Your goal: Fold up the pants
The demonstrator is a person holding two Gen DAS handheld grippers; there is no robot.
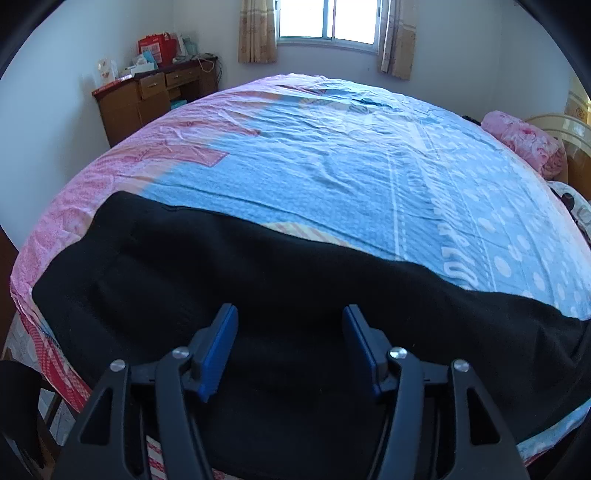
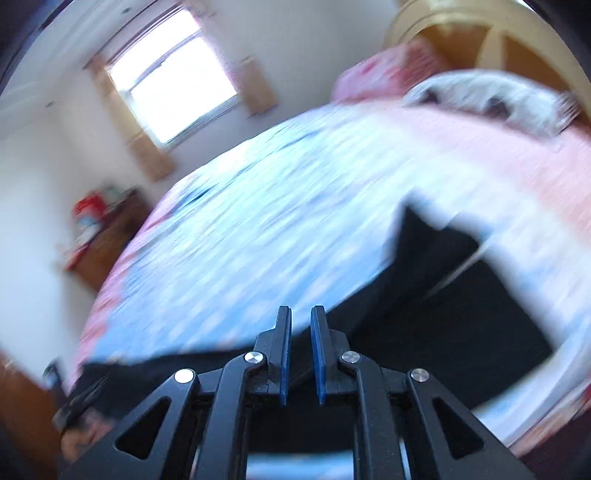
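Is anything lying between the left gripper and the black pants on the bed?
Nothing visible. The left gripper hangs with its jaws wide apart directly over the black pants, which lie spread on the bedsheet; only open air shows between them.

This is a bedroom in a home. A wide bed (image 1: pixel 332 166) fills most of the room, spread with a blue and pink patterned sheet. At its head stands a cream and wood headboard (image 1: pixel 561 125) with a pink pillow (image 1: pixel 524 140) against it. Beyond the bed's far side a curtained window (image 1: pixel 328 22) lets in daylight. Left of the window, past the bed's corner, a wooden desk (image 1: pixel 147 99) holds what look like boxes and a red bag.
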